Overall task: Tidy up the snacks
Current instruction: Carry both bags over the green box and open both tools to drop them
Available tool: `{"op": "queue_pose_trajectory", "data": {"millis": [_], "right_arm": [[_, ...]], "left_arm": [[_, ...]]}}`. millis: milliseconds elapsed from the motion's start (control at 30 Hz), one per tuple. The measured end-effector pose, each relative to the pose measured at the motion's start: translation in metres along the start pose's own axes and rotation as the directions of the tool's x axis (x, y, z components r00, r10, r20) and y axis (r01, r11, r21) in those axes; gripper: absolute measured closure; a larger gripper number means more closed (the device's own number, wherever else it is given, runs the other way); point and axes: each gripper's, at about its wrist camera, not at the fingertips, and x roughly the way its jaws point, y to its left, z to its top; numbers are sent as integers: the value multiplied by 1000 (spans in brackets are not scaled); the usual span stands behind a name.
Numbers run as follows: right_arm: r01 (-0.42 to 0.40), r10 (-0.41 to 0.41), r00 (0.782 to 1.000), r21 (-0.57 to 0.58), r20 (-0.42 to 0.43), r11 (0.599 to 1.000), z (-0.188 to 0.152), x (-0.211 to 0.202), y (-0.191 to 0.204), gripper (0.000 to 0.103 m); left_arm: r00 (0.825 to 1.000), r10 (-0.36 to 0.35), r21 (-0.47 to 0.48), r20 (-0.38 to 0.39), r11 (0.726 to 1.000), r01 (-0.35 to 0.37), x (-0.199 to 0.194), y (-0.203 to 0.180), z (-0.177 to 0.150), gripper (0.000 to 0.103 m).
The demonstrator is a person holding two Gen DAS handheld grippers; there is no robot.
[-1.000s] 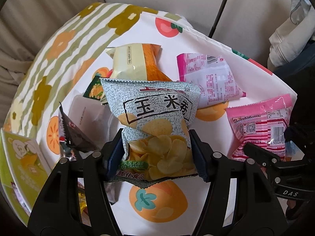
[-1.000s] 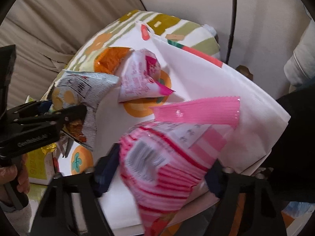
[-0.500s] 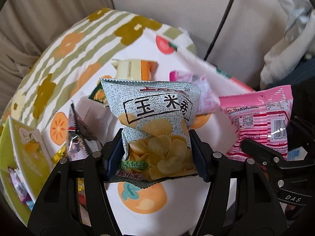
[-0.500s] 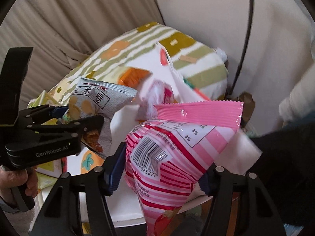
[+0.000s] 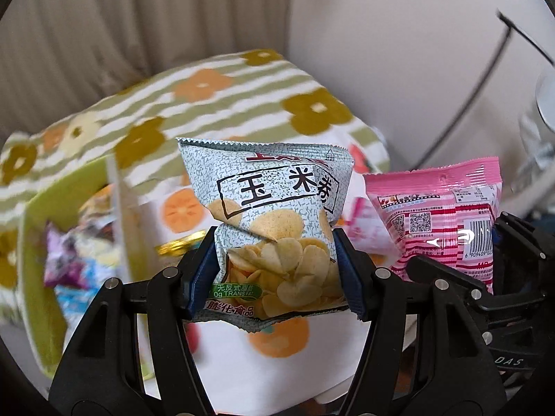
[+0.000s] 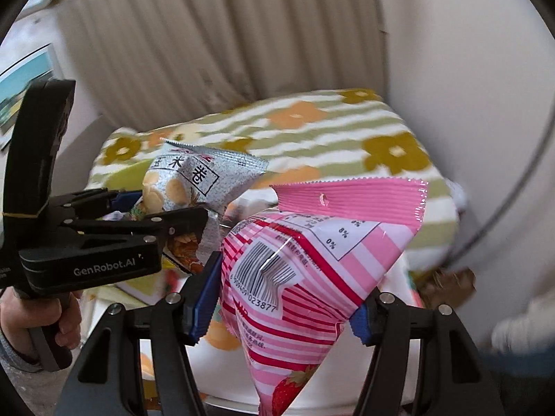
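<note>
Progress mid-task | left wrist: left gripper (image 5: 275, 270) clenched on corn-chip bag (image 5: 274, 242), green box (image 5: 38, 277) with sweets left of tongs, bag not yet in | right wrist: right gripper (image 6: 284, 298) grasping pink strawberry packet (image 6: 305, 270), lifted clear, undeposited.

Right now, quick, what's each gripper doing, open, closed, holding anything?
Left gripper: closed on the grey chip bag.
Right gripper: closed on the pink striped snack bag.
</note>
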Motion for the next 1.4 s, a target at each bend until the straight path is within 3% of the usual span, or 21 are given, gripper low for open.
{"op": "queue_pose_trajectory", "data": {"millis": [233, 467, 600, 700, 867, 933, 967, 1000, 1200, 1400], "right_arm": [[-139, 140, 990, -132, -4, 981, 25, 26, 63, 44], [-245, 244, 969, -231, -32, 942, 37, 56, 131, 44], [-295, 288, 955, -261, -65, 919, 43, 77, 167, 44], [-308, 297, 951, -278, -82, 910, 46, 92, 192, 44], [-289, 272, 957, -283, -98, 915, 50, 106, 214, 44], [-268, 251, 963, -283, -94, 921, 52, 109, 217, 44], [-259, 243, 966, -283, -92, 924, 53, 108, 219, 44], [-248, 232, 969, -280, -89, 927, 54, 110, 221, 44], [-208, 194, 978, -257, -79, 944, 57, 117, 229, 44], [-220, 201, 975, -256, -100, 941, 56, 131, 251, 44]], "left_arm": [[991, 134, -156, 28, 979, -128, -40, 85, -21, 44], [964, 267, -276, 3, 926, -256, -68, 176, -51, 44], [954, 300, -312, -32, 903, -294, -69, 217, -70, 44], [957, 284, -328, -55, 900, -286, -66, 242, -82, 44], [974, 217, -328, -63, 917, -225, -54, 264, -94, 42], [979, 200, -327, -31, 924, -199, -53, 265, -97, 28], [980, 200, -321, -21, 927, -196, -54, 264, -98, 8], [978, 207, -314, -12, 928, -200, -55, 263, -98, 1], [980, 199, -329, 5, 926, -186, -56, 283, -109, 1], [986, 167, -380, 9, 913, -151, -60, 320, -118, 1]]}}
